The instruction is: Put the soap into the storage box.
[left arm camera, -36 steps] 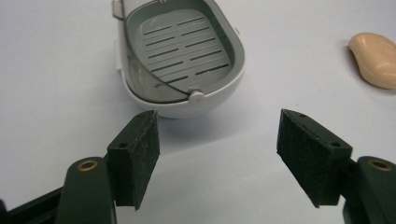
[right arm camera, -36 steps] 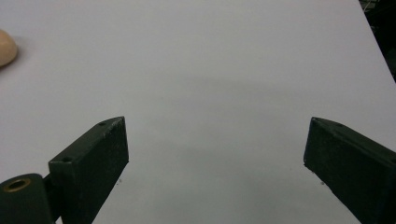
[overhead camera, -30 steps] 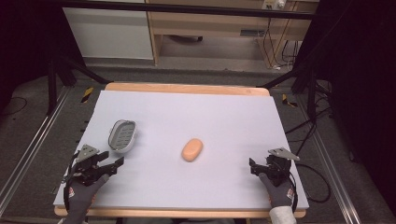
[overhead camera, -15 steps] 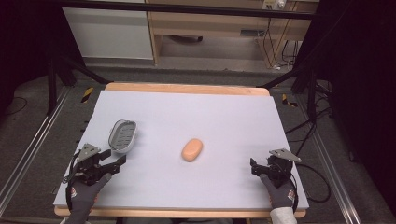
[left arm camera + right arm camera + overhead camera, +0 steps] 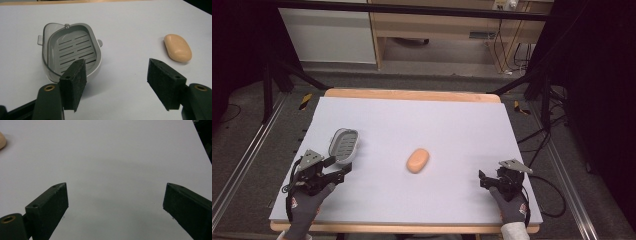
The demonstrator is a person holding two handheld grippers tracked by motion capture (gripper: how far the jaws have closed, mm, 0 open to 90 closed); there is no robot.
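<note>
both tongs are held with jaws wide apart and nothing between them. the left gripper (image 5: 343, 170) is poised low at the near left of the table (image 5: 452, 120), with the soap dish (image 5: 71, 53) lying just ahead of its left jaw and partly behind that jaw's tip in the left gripper view. the soap bar (image 5: 177, 47) lies farther out, ahead of and beyond its right jaw. the right gripper (image 5: 484, 179) is held at the near right, well apart from both things; only bare table lies between its jaws, and the edge of the soap bar (image 5: 2, 140) is seen far off to its left.

a slip is judged likely if the rounded bar is pinched off-centre, since it could be squeezed out sideways. the light dish could be nudged or tipped by the left jaw, being so near its tip. a clash between the tongs is unlikely at this spacing.

counted: one soap dish, one soap bar, two grippers, one table.
</note>
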